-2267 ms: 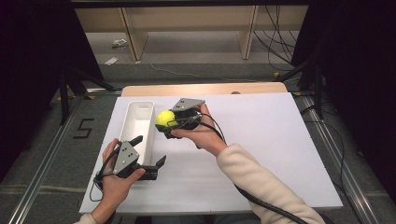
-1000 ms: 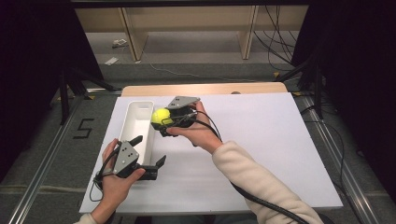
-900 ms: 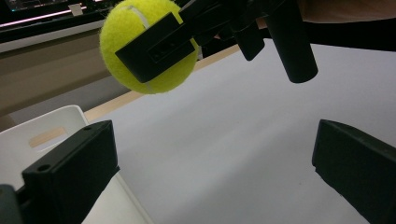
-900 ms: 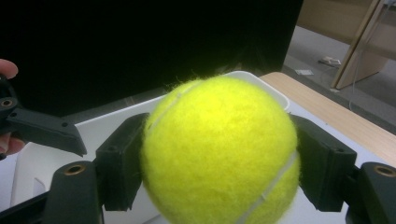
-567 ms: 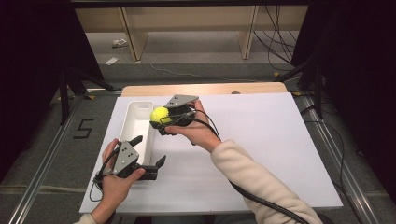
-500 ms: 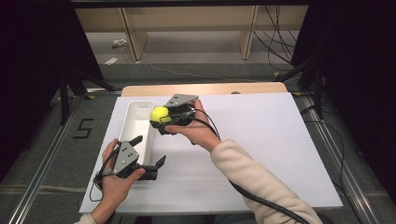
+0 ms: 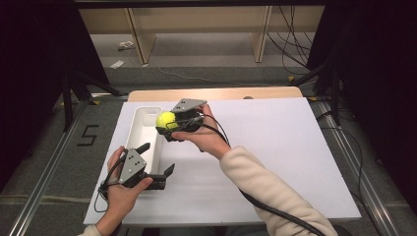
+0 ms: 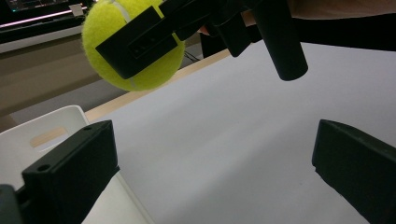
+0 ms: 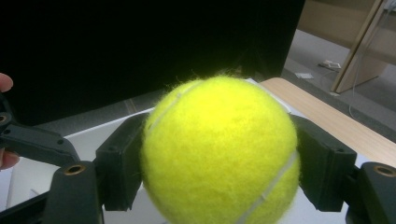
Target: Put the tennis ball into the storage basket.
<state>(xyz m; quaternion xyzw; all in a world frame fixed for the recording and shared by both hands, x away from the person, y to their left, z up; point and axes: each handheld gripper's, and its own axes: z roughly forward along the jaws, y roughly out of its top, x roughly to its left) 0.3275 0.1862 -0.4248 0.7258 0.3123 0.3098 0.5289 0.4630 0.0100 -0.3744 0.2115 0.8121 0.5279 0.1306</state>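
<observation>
A yellow tennis ball is clamped in my right gripper, held in the air above the right wall of a long white bin. In the left gripper view the ball hangs high at the upper left, one black pad of the right gripper across it. My left gripper is open at the bin's near end. One jaw stands over the bin's inside and the other over the table, with nothing between them.
A white board covers the table, bare to the right of the hands. A strip of wooden tabletop shows at the far edge. Beyond it are wooden shelf legs and cables on the floor.
My right gripper has carried the ball a little left and away, from over the board to over the bin's right wall. The left gripper has stayed put and open.
</observation>
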